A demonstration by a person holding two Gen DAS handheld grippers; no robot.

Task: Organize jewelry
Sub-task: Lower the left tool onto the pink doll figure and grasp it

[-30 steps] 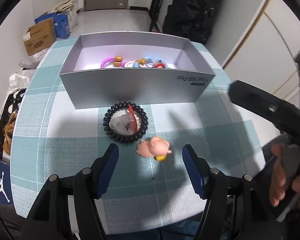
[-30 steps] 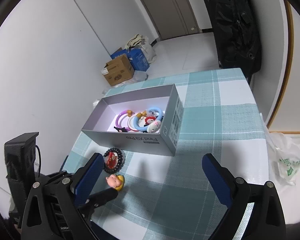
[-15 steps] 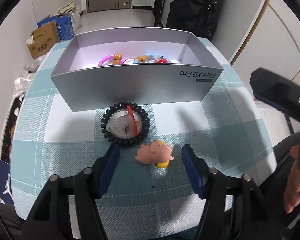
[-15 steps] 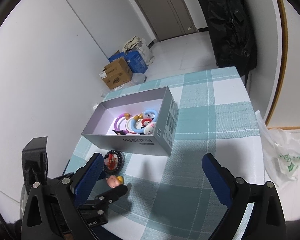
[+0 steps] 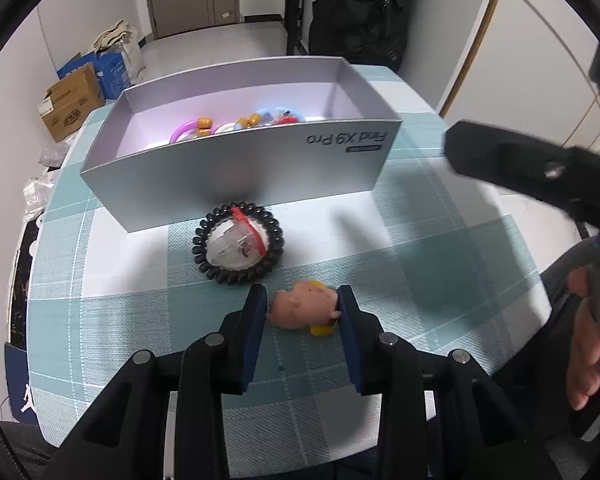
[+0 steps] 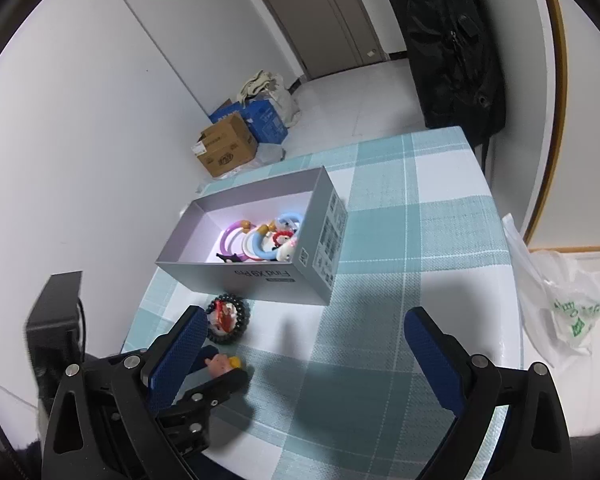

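1. Two pieces are not yet in the grey box (image 5: 236, 176): a black beaded bracelet (image 5: 238, 246) ringed round a clear red-trimmed charm, lying on the checked tablecloth (image 5: 112, 312) right against the box's near wall, and a pink pig charm (image 5: 304, 310) just in front of it

2. Over the last second the left gripper (image 5: 302, 312) has come in around the pig and its jaws have just been closing; the pig, which lay free ahead of the wide-spread pads a second ago, now sits between them, with both blue pads against its sides so far as the left wrist view shows

3. That reads as a grasp being made, so the likely next step is to lift the pig over the near wall to join the coloured bangles (image 6: 256, 240) already inside

4. Further right, the right gripper (image 6: 300, 354) hangs with its jaws spread wide and nothing between them, above bare cloth, well apart from the box; the person's hand (image 5: 586, 344) shows at the edge of the left wrist view
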